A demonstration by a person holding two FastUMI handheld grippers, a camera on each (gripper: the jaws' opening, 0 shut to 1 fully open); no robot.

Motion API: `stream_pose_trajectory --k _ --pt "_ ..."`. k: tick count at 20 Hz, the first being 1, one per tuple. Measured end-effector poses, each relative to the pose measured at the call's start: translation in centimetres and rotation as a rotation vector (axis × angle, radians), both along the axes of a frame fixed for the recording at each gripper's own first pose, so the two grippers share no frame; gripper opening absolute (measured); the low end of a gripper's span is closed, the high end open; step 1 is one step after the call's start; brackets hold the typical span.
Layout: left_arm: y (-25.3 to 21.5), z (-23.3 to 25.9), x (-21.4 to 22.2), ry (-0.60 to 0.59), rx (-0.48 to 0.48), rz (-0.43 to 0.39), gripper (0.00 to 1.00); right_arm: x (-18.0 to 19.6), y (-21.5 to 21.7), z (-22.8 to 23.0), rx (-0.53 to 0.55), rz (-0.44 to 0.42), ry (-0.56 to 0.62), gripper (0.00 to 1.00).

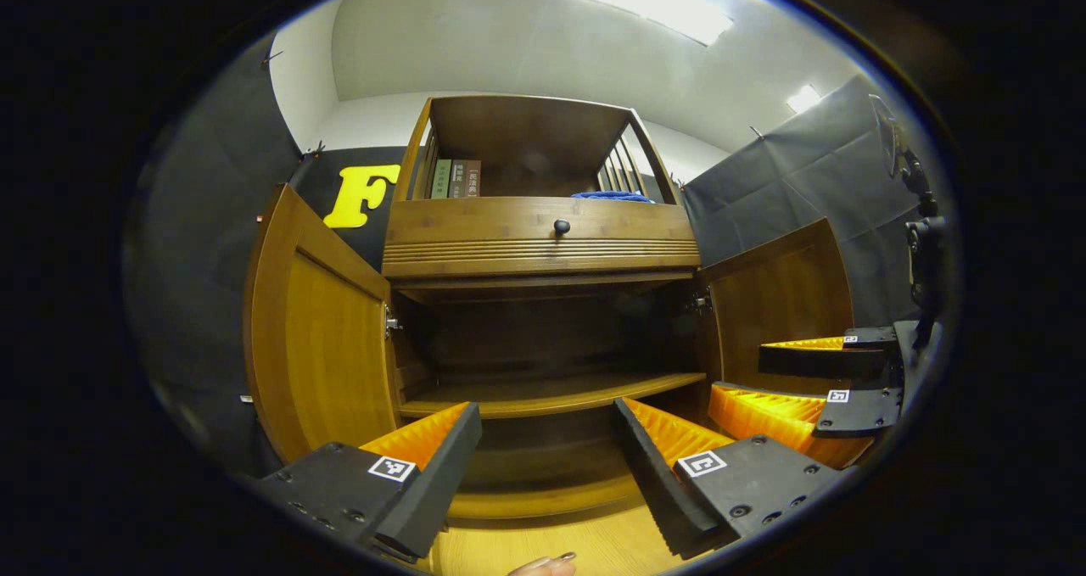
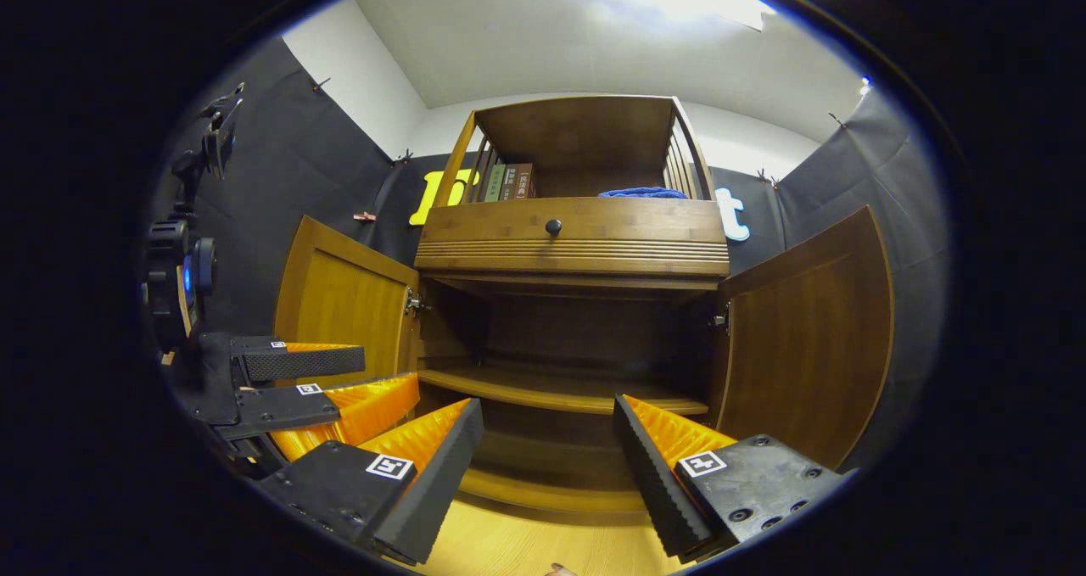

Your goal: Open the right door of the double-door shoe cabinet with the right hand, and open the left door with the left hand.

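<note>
The wooden shoe cabinet (image 1: pixel 543 245) (image 2: pixel 577 245) stands straight ahead with both doors swung wide. Its left door (image 1: pixel 318 347) (image 2: pixel 348 304) hangs out to the left and its right door (image 1: pixel 780 296) (image 2: pixel 806 330) to the right, baring a dark inside with one shelf (image 1: pixel 551 394) (image 2: pixel 560 394). My left gripper (image 1: pixel 547 449) is open in front of the opening, holding nothing; it also shows at the left of the right gripper view (image 2: pixel 327 377). My right gripper (image 2: pixel 547 444) is open too, touching nothing, and shows at the right of the left gripper view (image 1: pixel 785 377).
Above the doors is a drawer with a round dark knob (image 1: pixel 562 226) (image 2: pixel 553 226). The top bay holds books (image 1: pixel 456 178) (image 2: pixel 507 182) and a blue cloth (image 1: pixel 612 195) (image 2: pixel 642 192). Black cloth walls close in both sides. Light wood floor (image 1: pixel 543 542) lies below.
</note>
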State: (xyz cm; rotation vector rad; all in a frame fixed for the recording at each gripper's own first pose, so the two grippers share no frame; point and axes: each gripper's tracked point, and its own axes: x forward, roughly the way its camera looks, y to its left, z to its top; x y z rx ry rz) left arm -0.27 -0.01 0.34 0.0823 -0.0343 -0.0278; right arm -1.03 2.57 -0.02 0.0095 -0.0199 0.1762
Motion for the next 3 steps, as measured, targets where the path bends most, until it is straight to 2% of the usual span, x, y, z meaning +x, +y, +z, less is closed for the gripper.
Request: stream_pose_trajectory --k 1,2,3 --pt "-0.04 0.04 -0.01 0.0 -0.001 0.0 0.94 -0.02 0.01 0.01 0.0 0.002 -0.001 0.97" --pt "-0.05 0.02 -0.06 -0.001 -0.002 0.0 0.96 0.01 -0.03 0.03 -0.001 0.002 -0.001 0.97" --pt "-0.02 0.07 -0.05 -0.002 -0.002 0.002 0.94 -0.1 -0.07 0.02 -0.002 0.002 -0.002 0.97"
